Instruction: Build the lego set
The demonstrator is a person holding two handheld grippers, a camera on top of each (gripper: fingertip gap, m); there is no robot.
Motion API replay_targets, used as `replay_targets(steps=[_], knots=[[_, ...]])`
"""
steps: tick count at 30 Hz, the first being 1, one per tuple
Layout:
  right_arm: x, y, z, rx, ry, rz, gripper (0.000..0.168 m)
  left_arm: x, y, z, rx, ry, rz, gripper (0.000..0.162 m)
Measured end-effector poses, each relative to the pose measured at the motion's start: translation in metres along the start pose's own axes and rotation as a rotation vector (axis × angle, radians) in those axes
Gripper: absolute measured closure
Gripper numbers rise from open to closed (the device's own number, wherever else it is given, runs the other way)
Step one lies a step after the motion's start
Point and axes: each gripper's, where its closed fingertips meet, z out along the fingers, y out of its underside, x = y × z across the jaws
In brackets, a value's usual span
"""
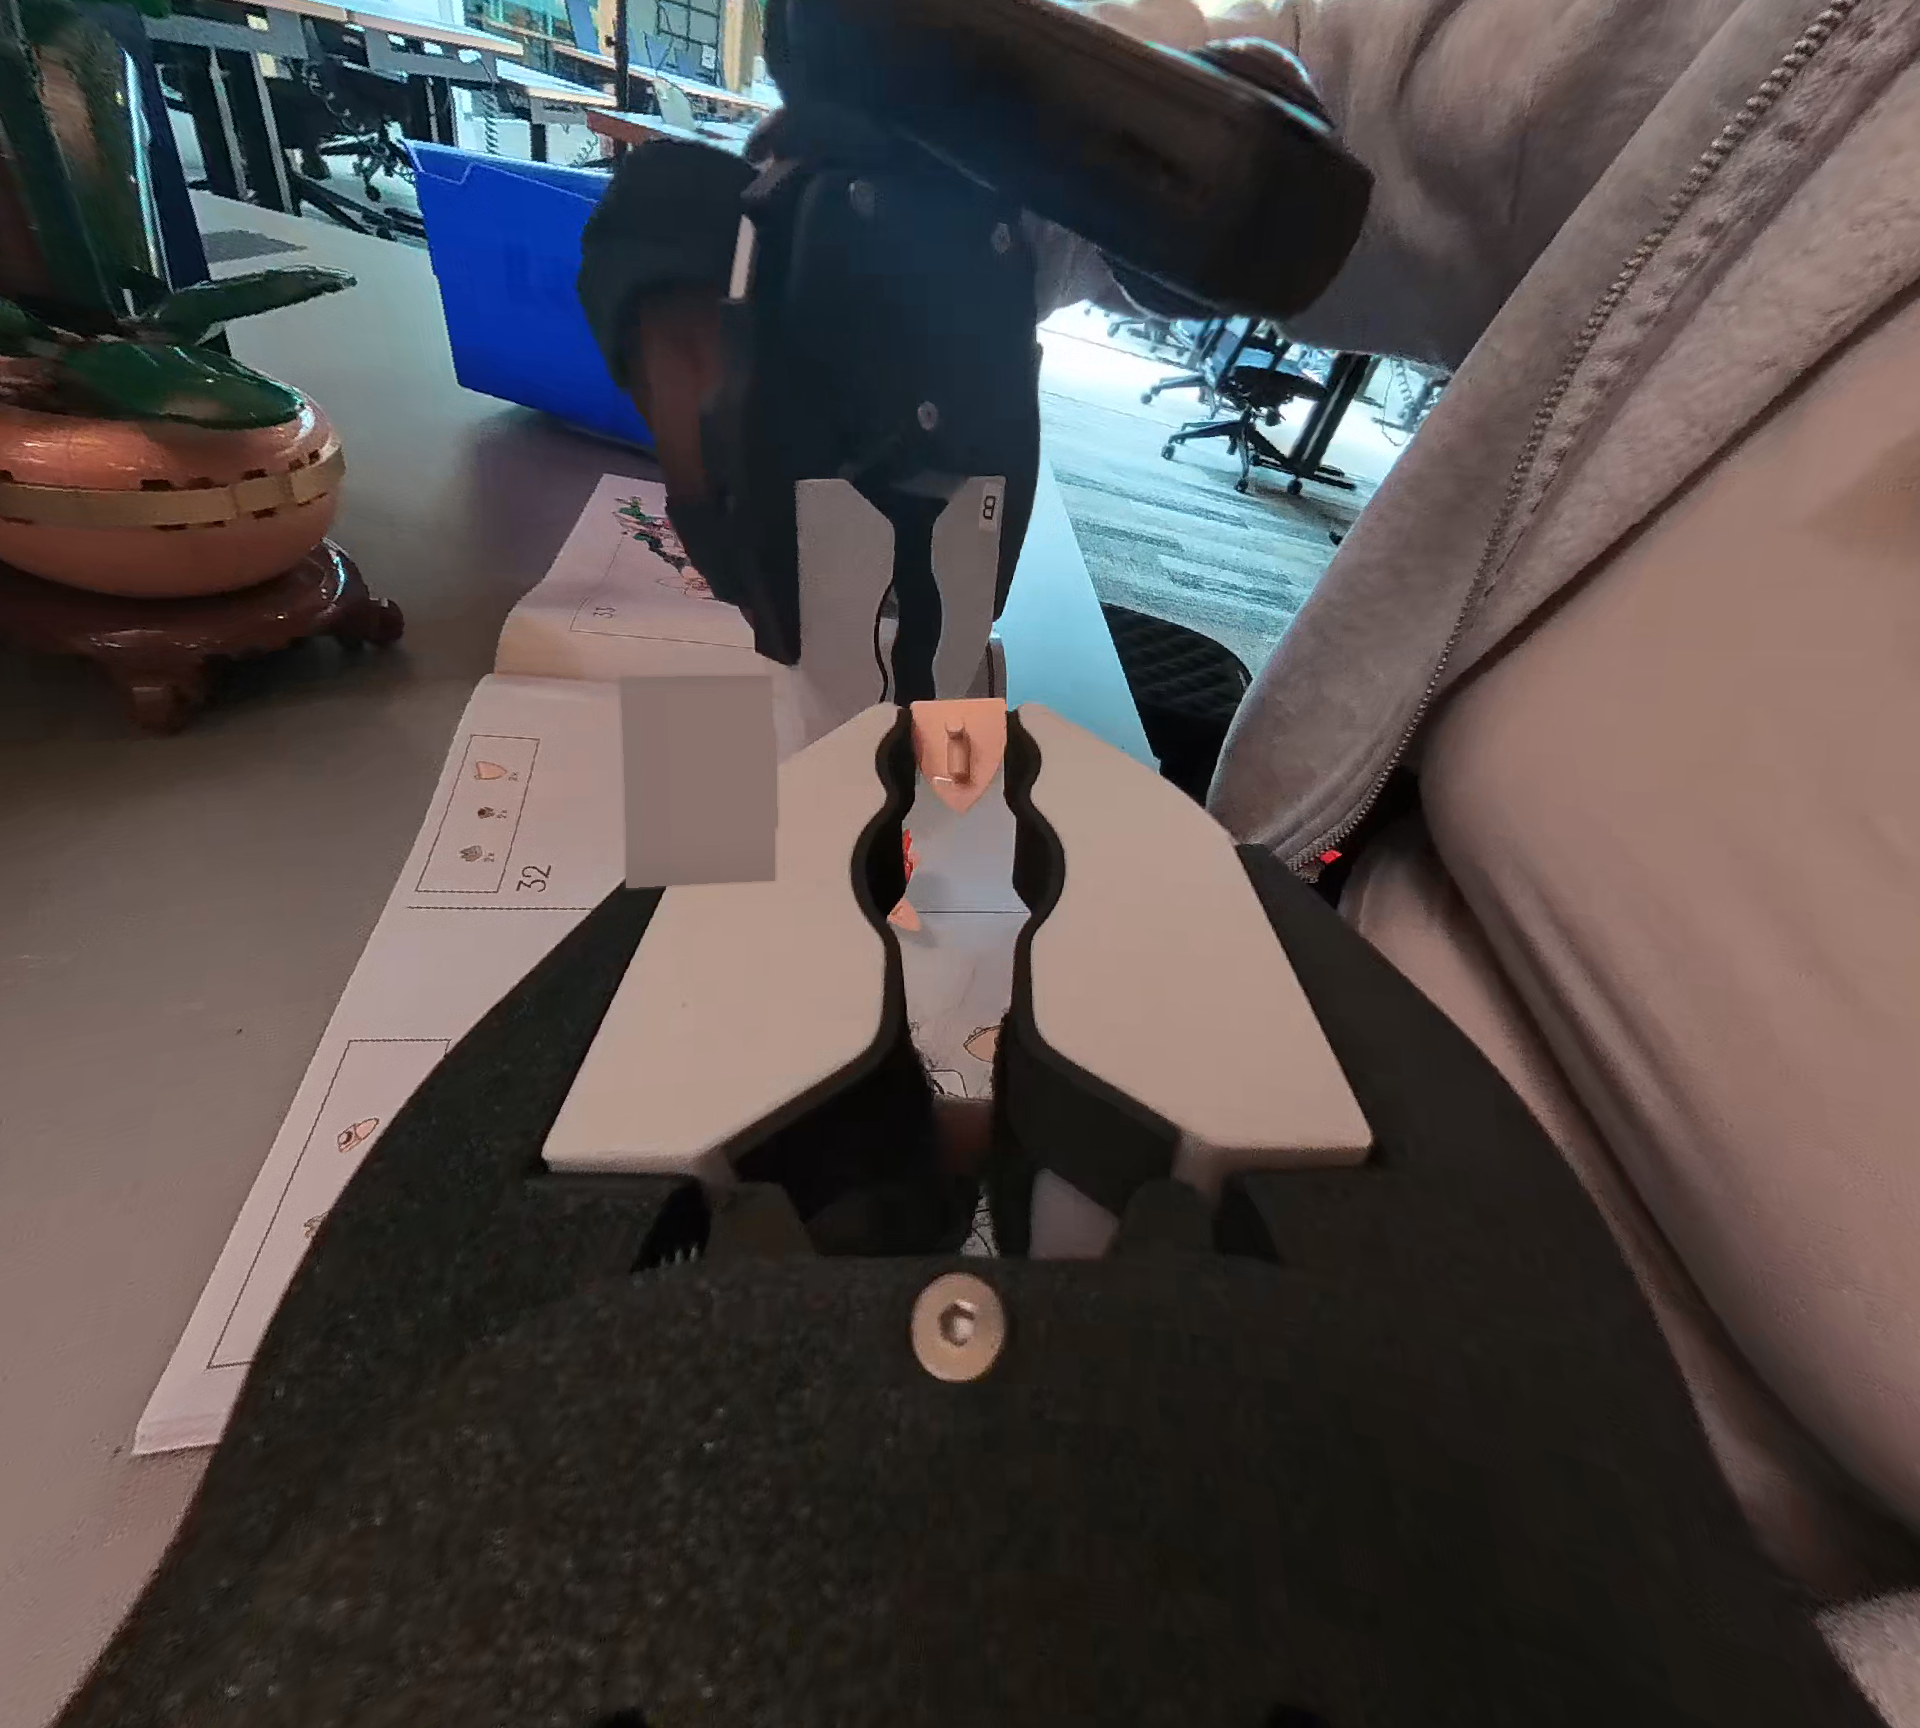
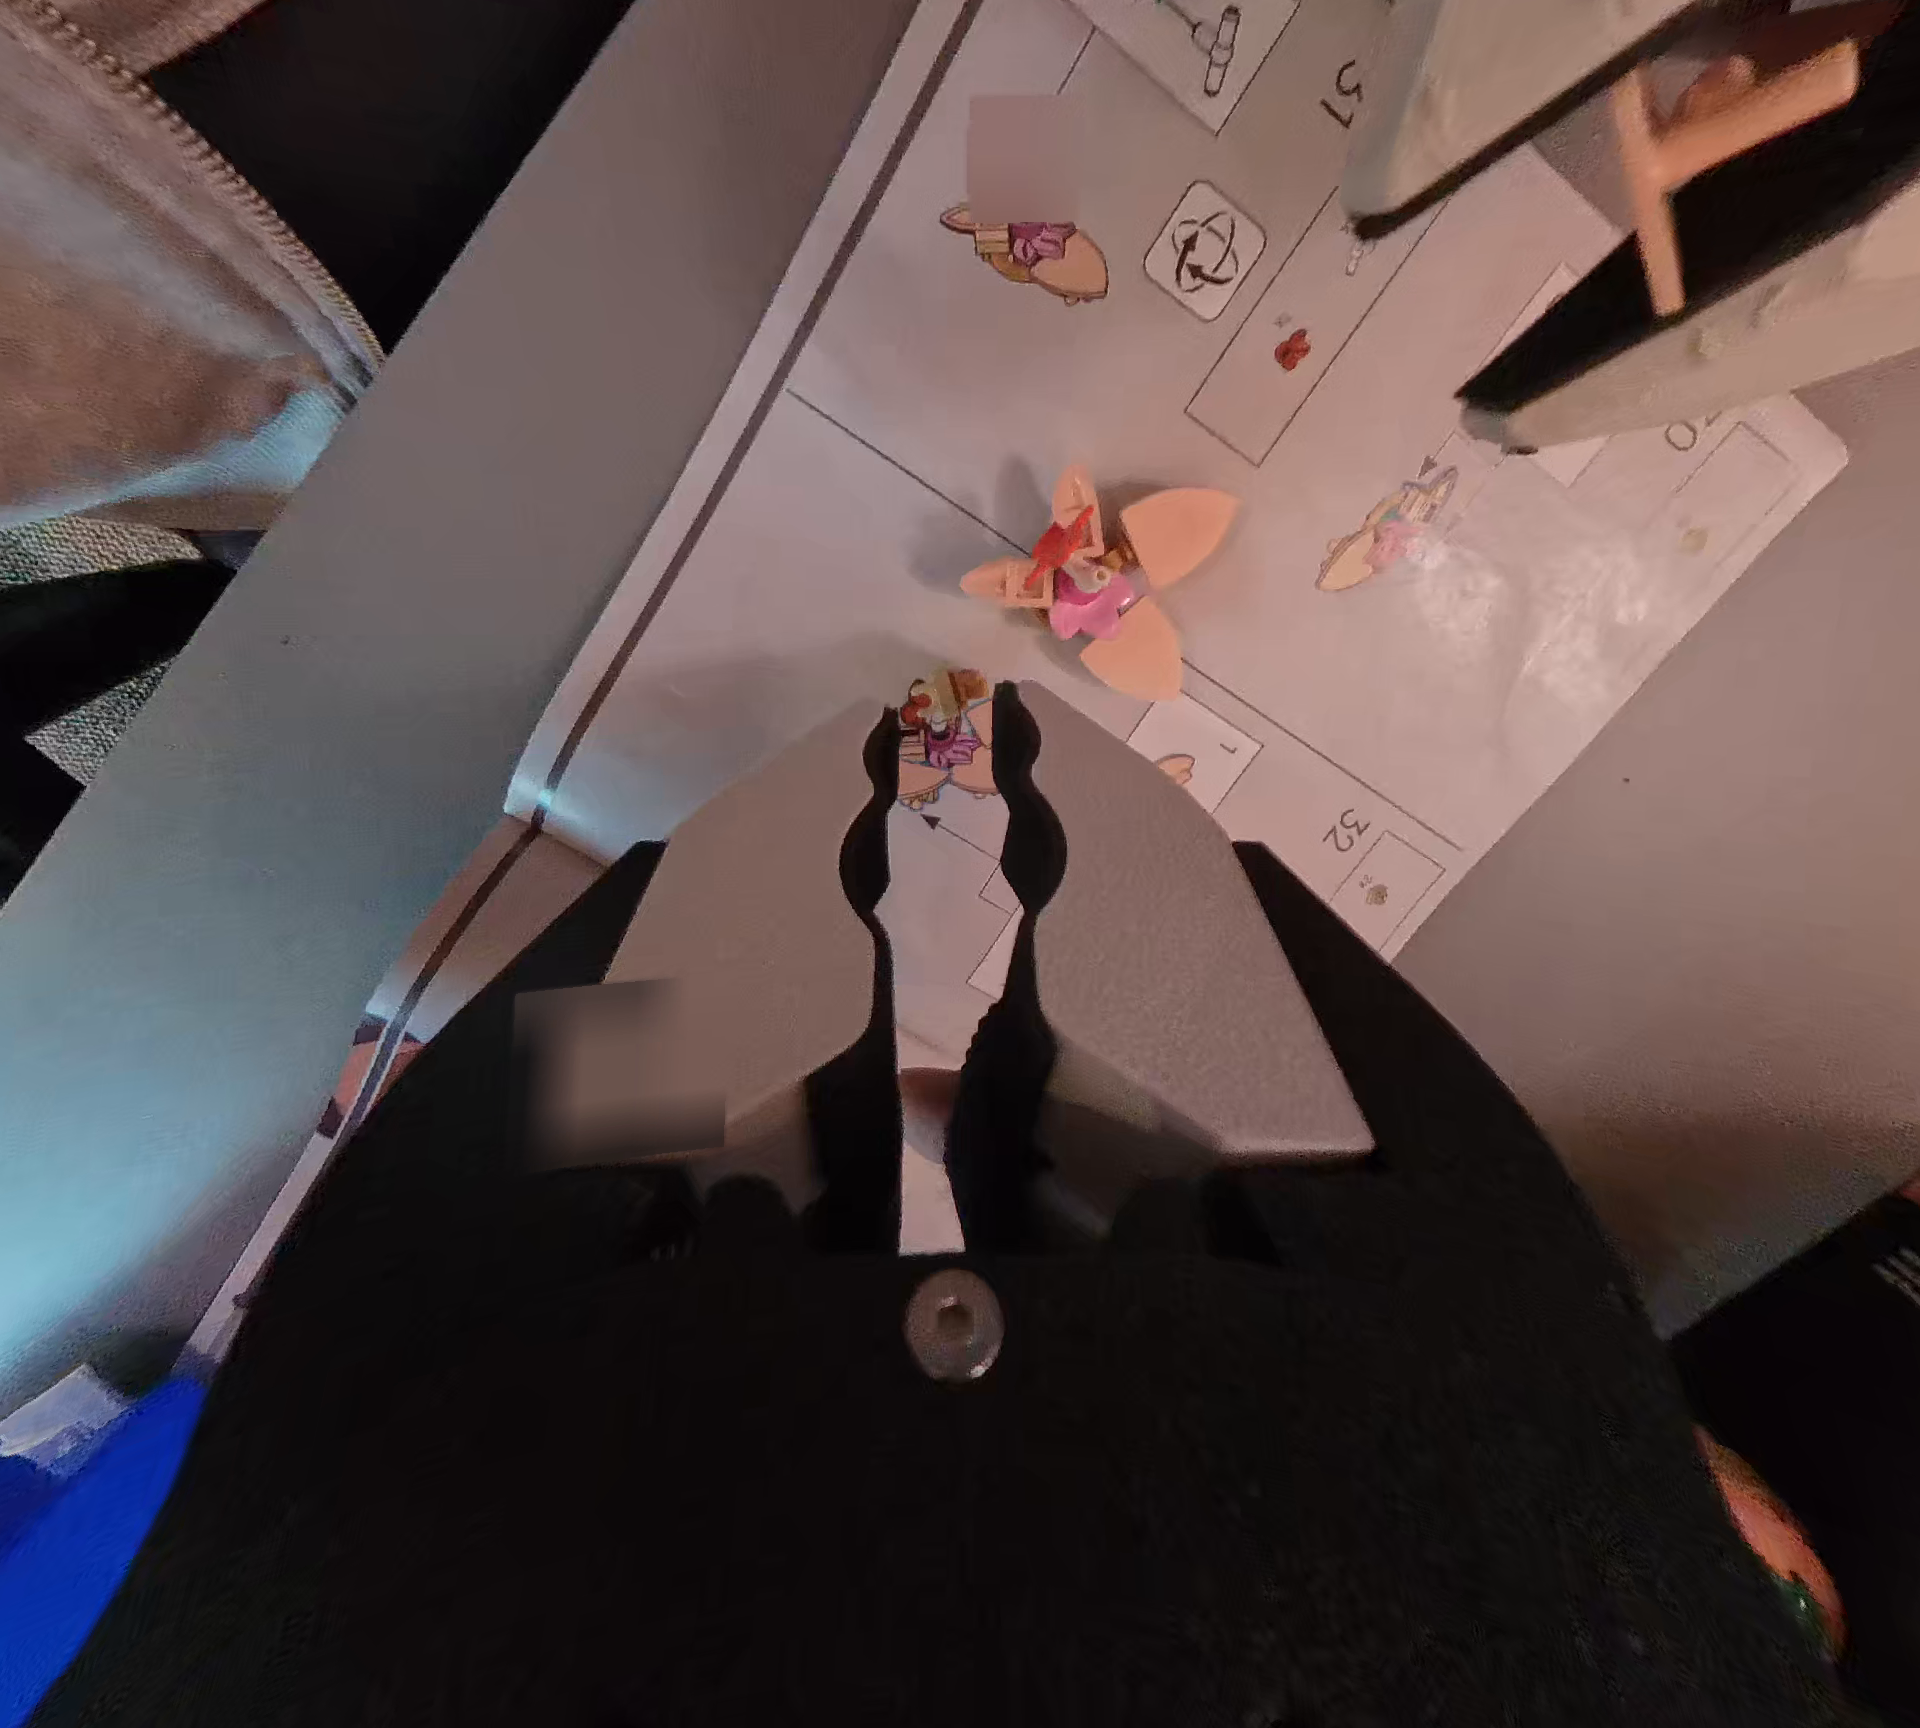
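My left gripper (image 1: 958, 722) is shut on a peach petal piece (image 1: 956, 785), held above the open instruction booklet (image 1: 468, 857). The petal piece also shows in the right wrist view (image 2: 1652, 172), between the left fingers at the top right. My right gripper (image 2: 940, 722) points straight down over the booklet (image 2: 1507, 639); its jaws stand a little apart with nothing between them. In the left wrist view it (image 1: 904, 670) hangs just beyond my left fingertips. A small flower build (image 2: 1091, 577) with peach petals, a pink centre and a red part lies on the page just beyond the right fingertips.
A built lego plant in a peach pot (image 1: 156, 483) on a dark brown stand is at the left on the grey table (image 1: 260, 847). A blue bin (image 1: 520, 296) stands behind. A person in a beige zip jacket (image 1: 1662, 743) fills the right side.
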Motion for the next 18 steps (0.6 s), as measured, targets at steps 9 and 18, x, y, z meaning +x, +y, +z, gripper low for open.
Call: replay_targets(steps=[9, 18], knots=[[-0.0002, 0.0026, 0.0105, -0.015, -0.019, -0.006, 0.155, -0.0006, 0.0011, 0.0011, -0.009, 0.001, -0.006, 0.147], [-0.0026, 0.0039, 0.0101, -0.041, -0.002, 0.113, 0.157, 0.0004, 0.0006, 0.0012, -0.006, 0.009, -0.012, 0.147]])
